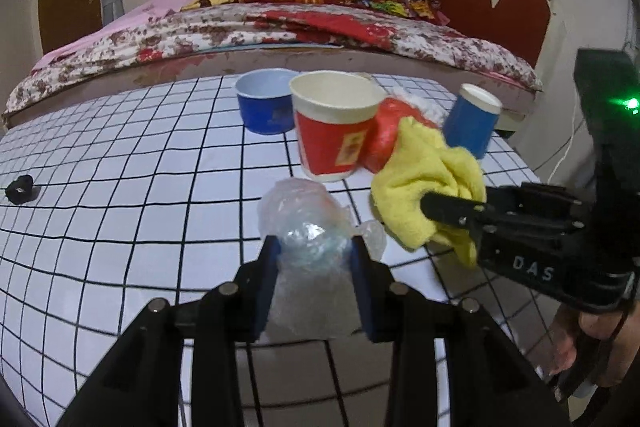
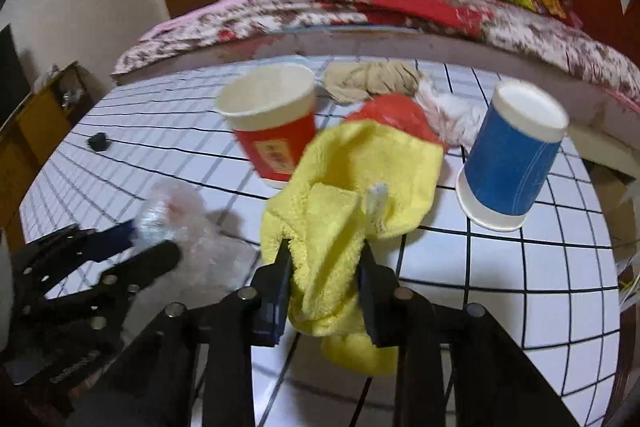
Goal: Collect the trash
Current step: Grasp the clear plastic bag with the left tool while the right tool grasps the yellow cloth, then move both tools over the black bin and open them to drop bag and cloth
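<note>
Crumpled clear plastic wrap (image 1: 308,227) is clamped by the left gripper (image 1: 314,247) near the gridded table's (image 1: 120,187) front edge, while a yellow cloth (image 2: 340,211) is pinched by the right gripper (image 2: 326,259), lettered "DAS".

Left claw (image 1: 314,251) clamped on a crumpled wad of clear plastic wrap (image 1: 308,227), both blue pads pressing its sides, above the gridded white counter (image 1: 120,187). Just beyond the claw, an upright red paper cup (image 1: 334,131); behind that, a blue bowl (image 1: 266,107). To the right of the claw, the right claw (image 1: 444,207) closed on a yellow cloth (image 1: 428,179), a hand (image 1: 592,351) at its grip. Farther right and beyond, an upturned blue paper cup (image 1: 472,121). Far left, a small black object (image 1: 20,189). Beyond the counter, a bed (image 1: 280,31).
</note>
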A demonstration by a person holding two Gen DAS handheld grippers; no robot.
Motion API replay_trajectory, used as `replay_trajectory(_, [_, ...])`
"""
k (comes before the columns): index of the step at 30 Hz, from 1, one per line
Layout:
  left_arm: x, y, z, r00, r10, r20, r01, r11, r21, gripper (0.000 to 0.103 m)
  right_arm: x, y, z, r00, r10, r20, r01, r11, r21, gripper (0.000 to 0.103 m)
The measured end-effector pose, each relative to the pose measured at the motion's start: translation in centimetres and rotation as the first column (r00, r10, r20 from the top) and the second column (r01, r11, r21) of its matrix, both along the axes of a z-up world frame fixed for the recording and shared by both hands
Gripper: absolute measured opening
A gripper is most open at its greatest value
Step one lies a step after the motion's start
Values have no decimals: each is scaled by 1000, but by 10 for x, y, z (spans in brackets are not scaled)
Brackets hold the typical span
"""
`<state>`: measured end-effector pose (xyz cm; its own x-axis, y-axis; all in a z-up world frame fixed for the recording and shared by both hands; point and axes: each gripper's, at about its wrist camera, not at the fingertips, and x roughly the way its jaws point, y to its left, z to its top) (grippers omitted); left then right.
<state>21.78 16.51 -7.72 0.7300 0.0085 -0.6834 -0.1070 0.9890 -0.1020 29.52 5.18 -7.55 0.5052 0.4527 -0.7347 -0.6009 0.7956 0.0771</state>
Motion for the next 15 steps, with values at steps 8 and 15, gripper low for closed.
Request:
replay_trajectory(8, [-31, -30, 20, 998, -46, 43, 46, 999, 10, 36, -43, -56, 35, 996, -65, 68, 61, 997, 53, 31])
replay_trajectory(15, [-56, -67, 40, 992, -101, 80, 100, 995, 15, 36, -84, -110, 62, 984, -139, 109, 131, 988, 81, 31])
